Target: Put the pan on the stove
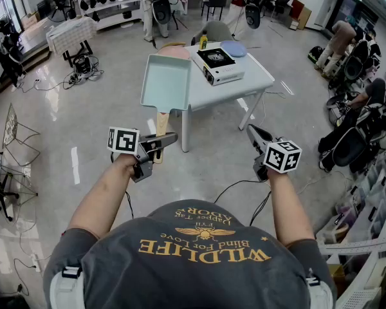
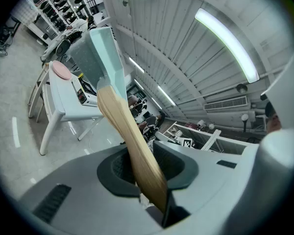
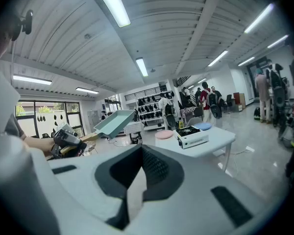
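Currently left gripper (image 1: 169,138) clamps pan (image 1: 165,82) by its wooden handle, pan aloft apart from stove (image 1: 219,66); right gripper (image 1: 253,132) closed, empty.

We stood on a pale, glossy floor (image 1: 116,121) that threw back the lights. A white table (image 1: 260,76) stood ahead of us. Far left we saw a table with a checked cloth (image 1: 71,34), with cables (image 1: 74,79) on the floor beside it and racks (image 1: 109,2) beyond. A wire chair (image 1: 13,131) stood at the left. Overhead ran a ribbed white ceiling (image 3: 186,28) with long light strips (image 3: 112,4). We saw windows (image 3: 39,116) on the left.
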The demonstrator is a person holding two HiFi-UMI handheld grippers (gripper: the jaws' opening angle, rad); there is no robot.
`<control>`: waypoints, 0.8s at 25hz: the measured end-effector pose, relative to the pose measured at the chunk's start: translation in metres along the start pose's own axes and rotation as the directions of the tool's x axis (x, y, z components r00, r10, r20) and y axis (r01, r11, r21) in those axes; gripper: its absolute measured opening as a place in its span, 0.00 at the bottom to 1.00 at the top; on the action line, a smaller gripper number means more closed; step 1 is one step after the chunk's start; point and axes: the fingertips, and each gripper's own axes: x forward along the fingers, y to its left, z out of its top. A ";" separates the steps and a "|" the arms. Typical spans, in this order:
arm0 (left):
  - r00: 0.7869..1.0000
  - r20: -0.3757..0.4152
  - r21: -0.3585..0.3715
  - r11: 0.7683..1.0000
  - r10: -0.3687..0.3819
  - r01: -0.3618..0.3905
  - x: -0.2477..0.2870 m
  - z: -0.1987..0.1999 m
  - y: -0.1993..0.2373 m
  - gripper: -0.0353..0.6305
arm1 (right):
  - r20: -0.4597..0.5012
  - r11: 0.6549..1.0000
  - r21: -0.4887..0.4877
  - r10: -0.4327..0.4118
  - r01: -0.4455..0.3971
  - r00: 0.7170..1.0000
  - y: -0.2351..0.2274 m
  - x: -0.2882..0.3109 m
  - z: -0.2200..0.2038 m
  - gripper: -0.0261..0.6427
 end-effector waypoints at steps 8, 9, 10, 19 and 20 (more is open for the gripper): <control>1.000 -0.004 -0.004 1.000 -0.004 0.004 0.007 0.001 0.000 0.19 | 0.003 1.000 0.001 0.003 -0.003 1.000 -0.005 0.000 0.002 0.04; 1.000 -0.005 -0.004 1.000 -0.005 0.005 0.008 0.002 0.000 0.19 | 0.003 1.000 0.003 0.003 -0.003 1.000 -0.006 0.001 0.002 0.04; 1.000 -0.006 -0.005 1.000 -0.005 0.005 0.008 0.003 0.001 0.19 | 0.003 1.000 0.005 0.004 -0.004 1.000 -0.006 0.002 0.003 0.04; 1.000 0.000 -0.021 1.000 0.001 -0.001 0.041 -0.005 -0.006 0.19 | 0.000 1.000 0.022 0.004 -0.004 1.000 -0.036 -0.019 0.002 0.04; 1.000 0.002 -0.025 1.000 0.002 -0.002 0.045 -0.007 -0.007 0.19 | 0.000 1.000 0.016 0.004 -0.004 1.000 -0.040 -0.022 0.003 0.04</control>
